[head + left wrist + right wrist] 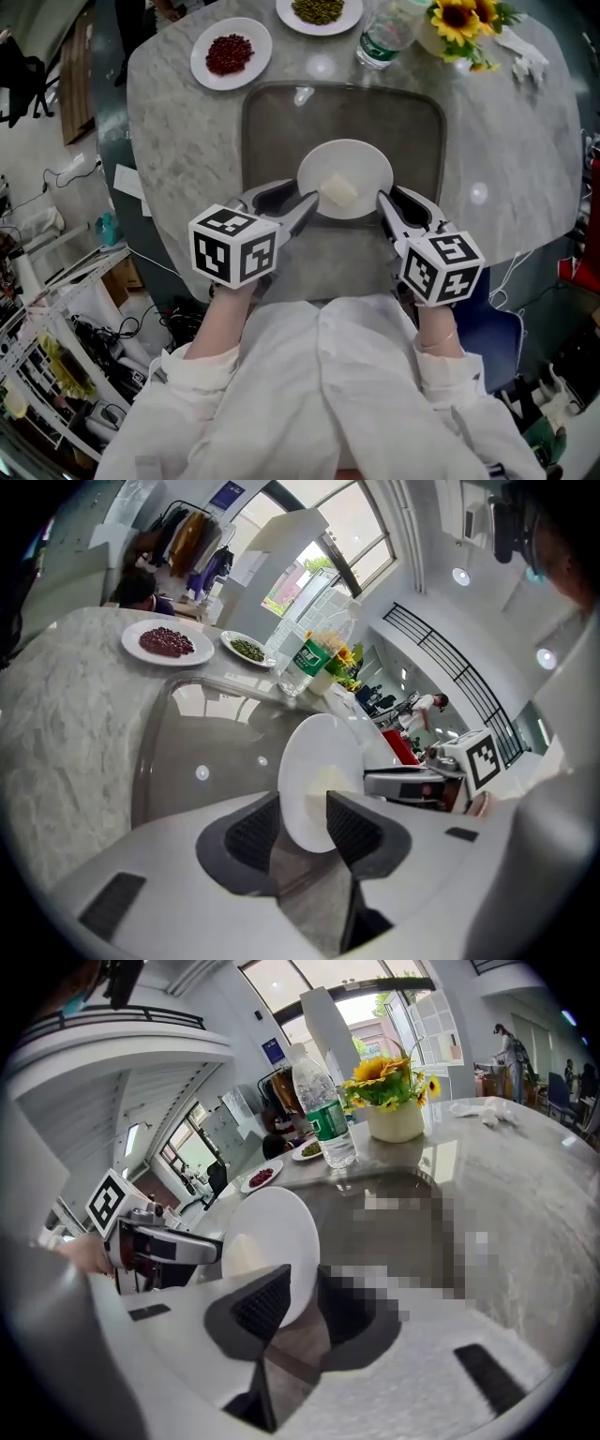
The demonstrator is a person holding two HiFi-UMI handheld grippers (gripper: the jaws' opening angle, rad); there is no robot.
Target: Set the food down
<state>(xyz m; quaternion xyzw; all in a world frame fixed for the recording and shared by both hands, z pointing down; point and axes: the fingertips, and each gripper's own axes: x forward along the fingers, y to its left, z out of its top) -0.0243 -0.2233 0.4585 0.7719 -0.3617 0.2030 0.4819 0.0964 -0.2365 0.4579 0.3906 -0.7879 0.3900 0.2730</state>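
A round white plate (pixel 364 165) sits over the near half of a grey tray (pixel 281 122) on the marble desk (pixel 173 141), and on it lies the food (pixel 338 191), a single pale block slightly towards the person's side of the plate's middle. The left tongs (pixel 305 208) are closed on the plate's near-left rim, which is caught between the two dark ribbed pads, as the left gripper view shows. The right tongs (pixel 386 211) pinch the near-right rim in the same way, their pads set a little closer together. Each of the tongs carries its marker cube at the back, and the person's white sleeves (pixel 216 370) reach in from the bottom edge of the head view. Whether the plate's underside rests on the tray or hangs just above it cannot be told. Beyond the tray, at the far side of the desk, stand a plate of red beans (pixel 230 53), a plate of green beans (pixel 319 9), a clear water bottle (pixel 382 37) with a green label, a pot of sunflowers (pixel 459 21) and a crumpled white napkin (pixel 520 52).
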